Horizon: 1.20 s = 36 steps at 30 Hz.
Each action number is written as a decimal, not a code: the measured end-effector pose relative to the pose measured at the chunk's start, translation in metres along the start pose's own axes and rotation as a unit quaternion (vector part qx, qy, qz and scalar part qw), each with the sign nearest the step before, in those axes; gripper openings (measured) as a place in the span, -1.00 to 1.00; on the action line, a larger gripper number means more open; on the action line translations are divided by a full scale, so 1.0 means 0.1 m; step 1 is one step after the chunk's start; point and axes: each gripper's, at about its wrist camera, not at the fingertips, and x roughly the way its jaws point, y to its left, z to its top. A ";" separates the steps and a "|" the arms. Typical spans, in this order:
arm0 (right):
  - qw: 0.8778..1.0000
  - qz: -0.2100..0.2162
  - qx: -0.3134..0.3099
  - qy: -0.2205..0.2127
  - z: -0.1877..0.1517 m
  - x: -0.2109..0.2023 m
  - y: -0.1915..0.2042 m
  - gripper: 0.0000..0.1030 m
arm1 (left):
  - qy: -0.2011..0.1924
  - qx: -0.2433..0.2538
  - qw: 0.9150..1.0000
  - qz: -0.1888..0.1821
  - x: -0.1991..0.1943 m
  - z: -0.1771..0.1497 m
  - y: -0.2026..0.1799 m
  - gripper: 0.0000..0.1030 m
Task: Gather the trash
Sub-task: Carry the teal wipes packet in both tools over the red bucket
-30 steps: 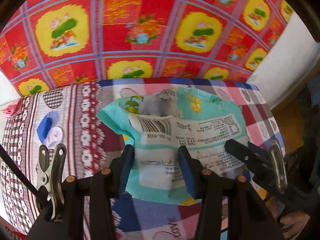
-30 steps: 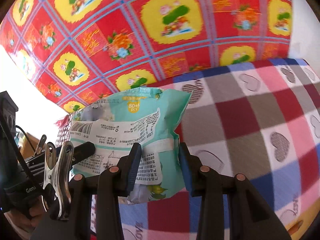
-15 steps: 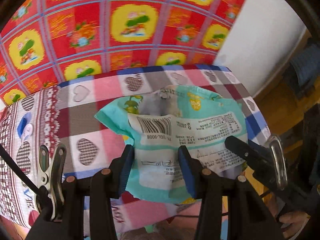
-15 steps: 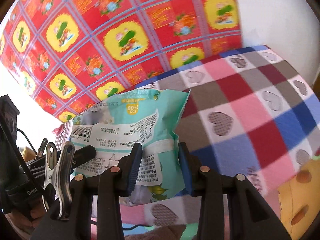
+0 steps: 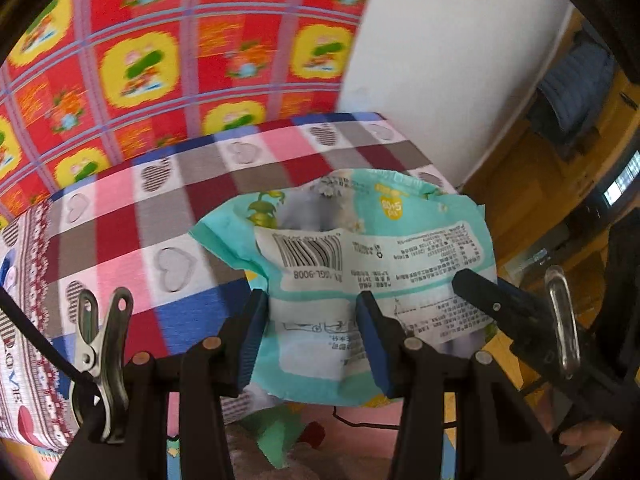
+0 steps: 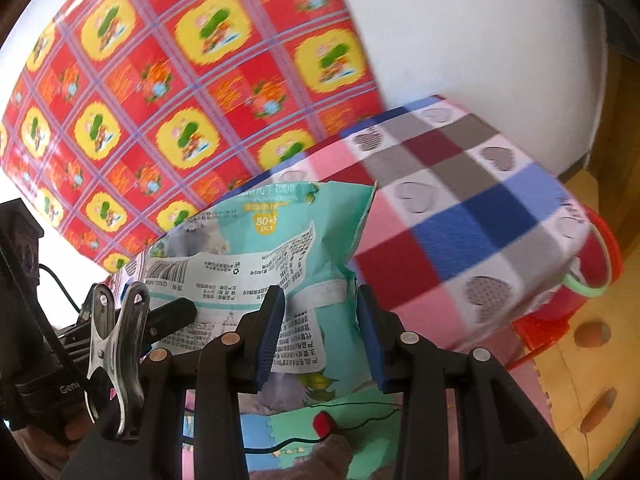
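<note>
A crumpled teal wet-wipe wrapper (image 5: 360,256) with a white barcode label hangs in the air between both grippers. My left gripper (image 5: 314,334) is shut on its left lower part. My right gripper (image 6: 320,324) is shut on its right lower part; the wrapper also shows in the right wrist view (image 6: 276,256). The right gripper's black finger (image 5: 500,304) shows at the wrapper's right side in the left wrist view. The wrapper is held past the front edge of the checked heart-print bed cover (image 5: 168,216).
A red and yellow flowered cloth (image 5: 160,52) hangs behind the bed (image 6: 460,216). A white wall (image 5: 440,60) is to the right. A red container with a green rim (image 6: 592,272) stands beside the bed. Foam floor mats (image 6: 304,436) with a black cable and a small red object lie below.
Both grippers carried the wrapper back and to the right, off the bed surface and past its edge. The floor mats and the red container came into view. Both grips are unchanged.
</note>
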 end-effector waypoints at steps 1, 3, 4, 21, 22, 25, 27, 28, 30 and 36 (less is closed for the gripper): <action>1.000 -0.002 0.002 -0.003 0.00 -0.05 -0.07 -0.24 | -0.001 0.005 1.000 -0.002 0.02 0.00 -0.12 -0.07; 1.000 -0.009 0.008 -0.009 0.01 -0.16 -0.26 -0.24 | 0.000 0.013 1.000 -0.009 0.07 0.01 -0.30 -0.07; 1.000 -0.014 0.010 -0.013 0.01 -0.22 -0.35 -0.24 | 0.002 0.020 1.000 -0.014 0.11 0.02 -0.43 -0.07; 0.989 -0.092 0.093 -0.062 0.23 -0.85 -1.75 -0.24 | 0.023 0.108 0.990 -0.089 0.77 0.42 -1.96 -0.07; 0.988 -0.098 0.097 -0.065 0.24 -0.88 -1.83 -0.24 | 0.024 0.115 0.989 -0.095 0.83 0.46 -2.07 -0.07; 0.985 -0.112 0.109 -0.074 0.30 -0.94 -2.06 -0.24 | 0.027 0.133 0.985 -0.106 0.96 0.58 -2.36 -0.07; 0.983 -0.118 0.120 -0.078 0.37 -0.98 -2.23 -0.24 | 0.029 0.143 0.983 -0.114 1.04 0.66 -2.54 -0.07; 0.982 -0.121 0.121 -0.081 0.40 -1.00 -2.30 -0.24 | 0.031 0.147 0.982 -0.117 1.07 0.69 -2.61 -0.07; 0.980 -0.132 0.126 -0.085 0.47 -1.04 -2.48 -0.24 | 0.039 0.159 0.979 -0.123 1.17 0.78 -2.80 -0.07; 0.970 -0.155 0.152 -0.105 0.65 -1.16 -2.92 -0.24 | 0.038 0.185 0.971 -0.143 1.38 1.00 -3.21 -0.07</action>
